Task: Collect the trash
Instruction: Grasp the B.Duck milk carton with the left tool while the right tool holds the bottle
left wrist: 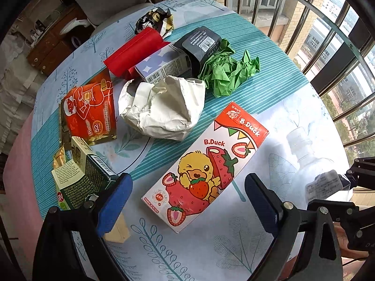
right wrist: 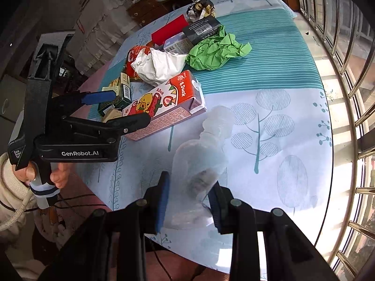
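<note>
Carton (left wrist: 206,166) lying between wide-open left gripper (left wrist: 187,201) fingers, right gripper (right wrist: 188,201) clamping clear bottle (right wrist: 199,161), hand (right wrist: 44,173) visible only in right view.

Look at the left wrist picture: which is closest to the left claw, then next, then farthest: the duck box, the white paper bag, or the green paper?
From the left claw:
1. The duck box, lying between its open fingers.
2. The white paper bag, crumpled, just beyond the box.
3. The green paper, crumpled, farther back and right, on the teal stripes.
</note>
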